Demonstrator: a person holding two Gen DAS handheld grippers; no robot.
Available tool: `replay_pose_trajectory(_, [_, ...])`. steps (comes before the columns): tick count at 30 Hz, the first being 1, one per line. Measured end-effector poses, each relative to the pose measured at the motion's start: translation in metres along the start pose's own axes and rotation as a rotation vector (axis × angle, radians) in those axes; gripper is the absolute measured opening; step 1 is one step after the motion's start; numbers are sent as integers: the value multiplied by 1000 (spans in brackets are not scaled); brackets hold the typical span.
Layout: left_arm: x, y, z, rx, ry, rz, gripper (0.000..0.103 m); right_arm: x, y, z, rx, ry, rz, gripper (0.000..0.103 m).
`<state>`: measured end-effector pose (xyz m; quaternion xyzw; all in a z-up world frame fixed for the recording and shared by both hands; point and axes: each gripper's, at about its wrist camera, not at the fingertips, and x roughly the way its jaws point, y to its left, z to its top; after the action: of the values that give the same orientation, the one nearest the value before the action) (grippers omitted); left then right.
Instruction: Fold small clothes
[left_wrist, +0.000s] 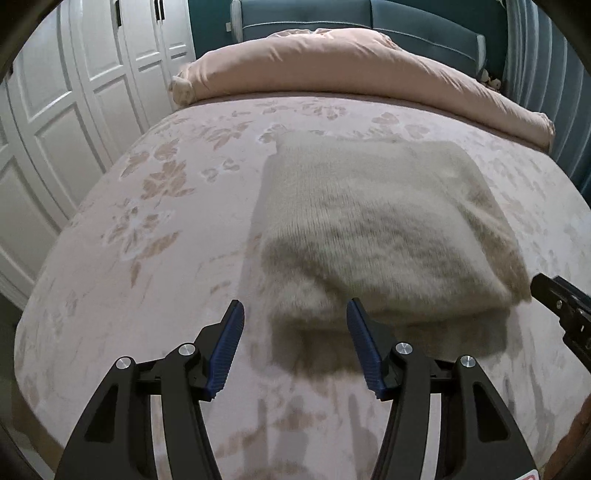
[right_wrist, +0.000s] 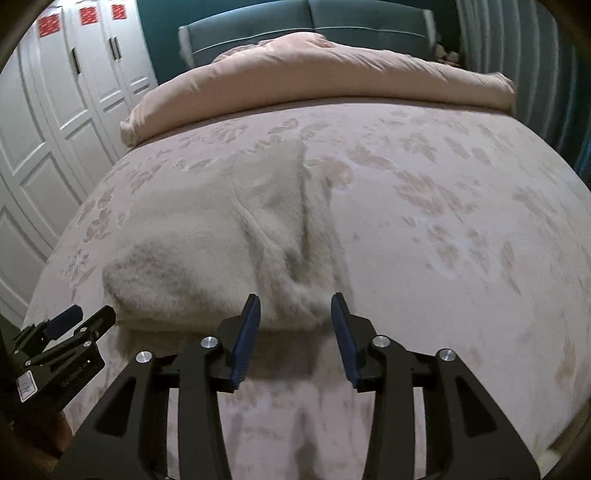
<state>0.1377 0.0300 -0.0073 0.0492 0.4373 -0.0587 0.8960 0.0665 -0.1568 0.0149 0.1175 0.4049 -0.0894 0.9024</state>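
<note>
I am holding both tongs parted and empty, left gripper (left_wrist: 295, 314) and right gripper (right_wrist: 295, 310), before the folded knit (left_wrist: 369, 229) on the bed (left_wrist: 147, 258). For a neat finish, I am judging it best to pinch both near corners evenly.

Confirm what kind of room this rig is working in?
Almost certainly a bedroom. The folded fuzzy sweater lies on a bed with a floral cover, a pink duvet is rolled up against a teal padded headboard, and white panelled wardrobe doors run along one side.
</note>
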Motion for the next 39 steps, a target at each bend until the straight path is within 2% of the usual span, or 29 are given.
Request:
replay_pose_trajectory(5, [-3,-1,-25,-19,41,8,56,-1,-3,-32,-10,22,-54,44])
replay_pose_trajectory(13, [-6,-6,-54,-50,70,18,57,-6,3,-64,-23,46,-58,57])
replay_pose_trajectory(19, [-7,-8,-61,-57,76,20,57,-5,12,-73,-43,57,-58,57])
replay_pose_trajectory(21, [-10,-2,-54,-66,61,15,58,-7,11,-64,-33,51,-29,57])
replay_pose_trajectory(23, [-12,11,-40,-108,42,-15,67,-8,4,-42,-14,19,-18,60])
replay_pose_trajectory(25, [-6,28,-21,-168,38,-55,74,1,-7,-16,21,23,8,71])
replay_pose_trajectory(29, [16,57,8,-270,54,-149,75,38,-26,23,93,67,64,71])
replay_pose_trajectory(33, [51,80,28,-415,88,-303,75,82,-20,46,79,117,87,75])
replay_pose_trajectory(34, [60,82,32,-436,102,-317,76,92,-18,49,74,136,102,76])
replay_pose_trajectory(35, [68,83,37,-453,109,-355,76,103,-16,51,82,162,128,75])
replay_pose_trajectory(36, [76,82,43,-461,106,-404,75,109,-15,52,94,176,153,58])
replay_pose_trajectory(37, [81,78,48,-448,109,-421,69,112,-12,57,101,187,182,41])
replay_pose_trajectory(38, [82,73,54,-420,104,-453,45,106,-10,64,91,169,182,36])
replay_pose_trajectory(39, [80,66,61,-381,98,-445,44,96,-7,72,77,137,194,31])
